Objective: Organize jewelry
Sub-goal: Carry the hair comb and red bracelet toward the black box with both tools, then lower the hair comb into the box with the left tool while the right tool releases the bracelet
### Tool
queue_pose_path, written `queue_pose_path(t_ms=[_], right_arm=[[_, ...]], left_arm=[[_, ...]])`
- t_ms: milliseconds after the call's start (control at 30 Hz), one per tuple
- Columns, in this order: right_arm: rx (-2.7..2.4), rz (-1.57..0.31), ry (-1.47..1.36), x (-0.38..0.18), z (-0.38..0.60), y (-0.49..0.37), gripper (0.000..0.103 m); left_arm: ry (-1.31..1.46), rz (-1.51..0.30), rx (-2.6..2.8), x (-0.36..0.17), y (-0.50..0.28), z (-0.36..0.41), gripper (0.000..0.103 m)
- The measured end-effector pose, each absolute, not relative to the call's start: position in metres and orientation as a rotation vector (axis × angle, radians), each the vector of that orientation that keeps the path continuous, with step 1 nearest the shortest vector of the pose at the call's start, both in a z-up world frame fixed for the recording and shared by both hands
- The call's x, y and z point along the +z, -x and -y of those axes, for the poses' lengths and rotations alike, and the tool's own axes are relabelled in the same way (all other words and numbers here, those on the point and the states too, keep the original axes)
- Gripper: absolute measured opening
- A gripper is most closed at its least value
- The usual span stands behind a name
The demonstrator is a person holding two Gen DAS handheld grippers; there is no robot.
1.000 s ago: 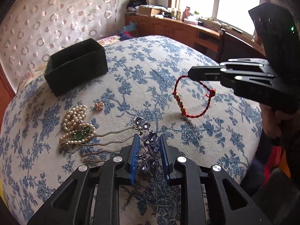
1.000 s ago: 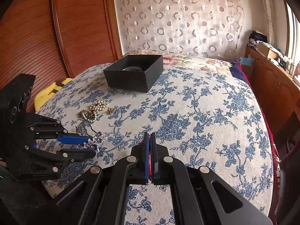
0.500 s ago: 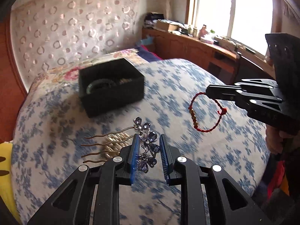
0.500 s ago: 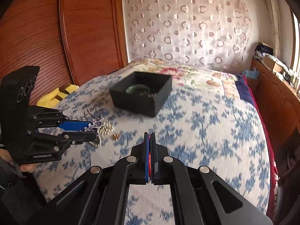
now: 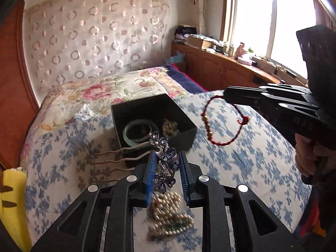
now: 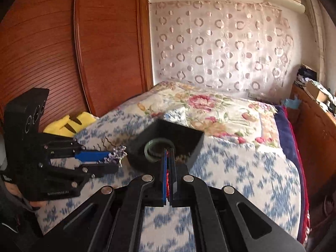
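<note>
Both claws have risen off the bed (image 5: 241,159) and closed in on the box (image 5: 184,134), now just ahead of them. The left claw (image 5: 167,163) clamps the comb (image 5: 166,159), teeth pointing left. The right claw (image 6: 168,168) pinches the red bracelet (image 5: 222,124), which dangles beside the box.

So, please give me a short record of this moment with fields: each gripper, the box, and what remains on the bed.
left gripper: shut on blue flower hair comb, raised near the box
right gripper: shut on red string bracelet, which hangs from it in the air
black box: open, holds green bangle and pearl piece
bed: pearl ornament lies below the left gripper
</note>
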State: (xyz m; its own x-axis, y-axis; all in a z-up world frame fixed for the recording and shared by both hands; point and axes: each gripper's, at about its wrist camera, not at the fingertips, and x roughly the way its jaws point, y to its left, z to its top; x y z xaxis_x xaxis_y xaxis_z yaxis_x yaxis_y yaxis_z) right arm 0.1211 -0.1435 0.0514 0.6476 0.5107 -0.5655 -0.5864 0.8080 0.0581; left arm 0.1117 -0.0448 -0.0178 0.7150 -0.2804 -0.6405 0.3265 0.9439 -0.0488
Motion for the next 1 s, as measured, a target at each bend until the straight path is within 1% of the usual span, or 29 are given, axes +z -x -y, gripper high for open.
queue_pose_path(t_ms=[200, 500, 567, 600, 633, 1000], right_arm=[[0.657, -0.622, 0.110, 0.046, 0.126, -0.160, 0.002], [0.694, -0.692, 0.076, 0.021, 0.111, -0.194, 0.004], [0.682, -0.701, 0.066, 0.016, 0.111, -0.198, 0.012], [0.683, -0.701, 0.053, 0.015, 0.114, -0.200, 0.019], [0.686, -0.698, 0.041, 0.014, 0.118, -0.200, 0.022], [0.549, -0.637, 0.049, 0.015, 0.152, -0.204, 0.022]], left_arm=[[-0.055, -0.687, -0.319, -0.009, -0.133, 0.035, 0.020], [-0.041, -0.701, -0.299, -0.008, -0.160, 0.025, 0.020], [-0.043, -0.706, -0.297, -0.008, -0.165, 0.025, 0.020], [-0.044, -0.707, -0.296, -0.010, -0.167, 0.025, 0.020], [-0.047, -0.709, -0.296, -0.010, -0.170, 0.025, 0.020], [-0.078, -0.725, -0.323, -0.012, -0.199, 0.048, 0.020]])
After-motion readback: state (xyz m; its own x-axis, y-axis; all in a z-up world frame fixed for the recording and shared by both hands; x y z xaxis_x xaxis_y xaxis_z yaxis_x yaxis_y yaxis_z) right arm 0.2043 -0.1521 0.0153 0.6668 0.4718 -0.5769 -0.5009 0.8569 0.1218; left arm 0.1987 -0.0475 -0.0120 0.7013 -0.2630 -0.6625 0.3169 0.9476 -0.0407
